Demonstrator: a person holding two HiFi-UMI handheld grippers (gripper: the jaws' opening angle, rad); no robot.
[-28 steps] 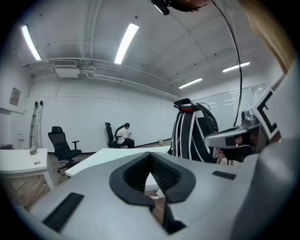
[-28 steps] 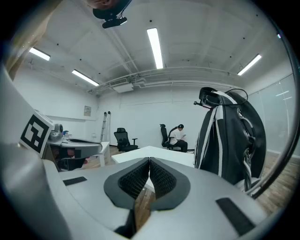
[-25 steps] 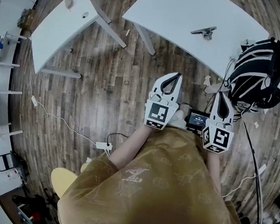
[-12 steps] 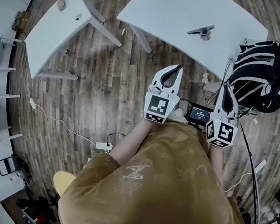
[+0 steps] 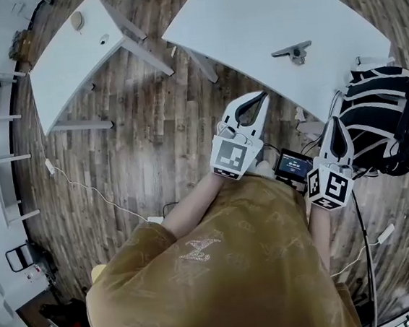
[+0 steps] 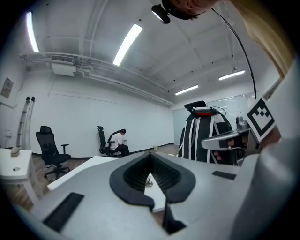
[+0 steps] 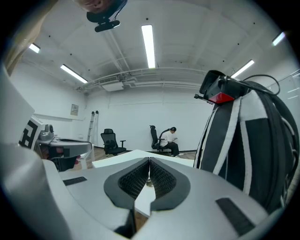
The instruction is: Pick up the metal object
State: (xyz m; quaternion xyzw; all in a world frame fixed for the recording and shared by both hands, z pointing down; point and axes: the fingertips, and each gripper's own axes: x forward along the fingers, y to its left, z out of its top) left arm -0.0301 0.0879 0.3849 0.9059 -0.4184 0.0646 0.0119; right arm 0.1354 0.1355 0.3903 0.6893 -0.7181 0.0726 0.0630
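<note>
The wood floor (image 5: pixel 135 130) fills most of the head view. The person's tan shirt (image 5: pixel 215 267) covers the lower middle. A big white surface (image 5: pixel 269 14) lies at upper right, and a smaller white table (image 5: pixel 70 57) stands apart at upper left. A black-and-white striped bag (image 5: pixel 379 126) sits at the right, off the surface's near corner. The left tool (image 5: pixel 261 97) is over the floor just short of the surface's near edge, its jaws pressed together at the tips with nothing between them. The right tool (image 5: pixel 336 119) is beside the bag, its jaws also pressed together and empty. A small screen (image 5: pixel 292 164) sits between the two tools. The metal object (image 5: pixel 293 50) lies on the surface, well apart from both tools.
</note>
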